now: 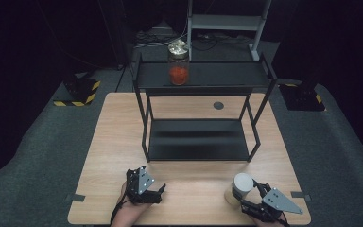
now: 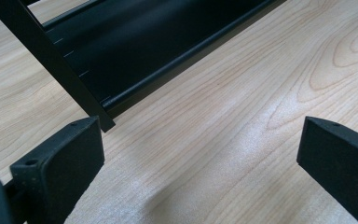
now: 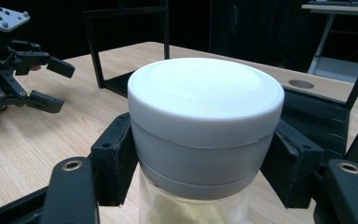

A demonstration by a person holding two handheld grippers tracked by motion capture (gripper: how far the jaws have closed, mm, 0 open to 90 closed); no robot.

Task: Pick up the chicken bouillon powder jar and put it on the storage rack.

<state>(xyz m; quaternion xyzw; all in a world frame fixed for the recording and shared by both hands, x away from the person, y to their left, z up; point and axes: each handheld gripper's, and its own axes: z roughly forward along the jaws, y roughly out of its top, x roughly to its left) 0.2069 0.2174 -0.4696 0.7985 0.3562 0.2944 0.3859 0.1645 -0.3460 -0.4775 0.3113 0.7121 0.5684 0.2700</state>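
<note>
Wood-grain table point(image 1: 194, 137) carries a black two-tier rack point(image 1: 198, 113), the landmark for everything here. In the high view, a glass jar with red contents point(image 1: 178, 62) stands on the rack's top shelf, toward its left end. In front of the rack, near its right front leg, a white-lidded jar point(image 1: 240, 188) stands on the table, and the right gripper point(image 1: 251, 193) is clamped around it just below the lid. The left gripper point(image 1: 159, 193) hovers in front of the rack's left front leg, well apart from the white-lidded jar, its jaws spread with nothing between them.

Left gripper view: both jaws stand wide over bare wood, with the rack's lower shelf point(image 2: 135, 51) and one leg just ahead.

Right gripper view: the pads press on either side of the white-lidded jar point(image 3: 205, 121), under its lid, pale contents showing through the glass; the left gripper point(image 3: 51, 84) hangs released off to the left, in front of the rack point(image 3: 126, 46).
</note>
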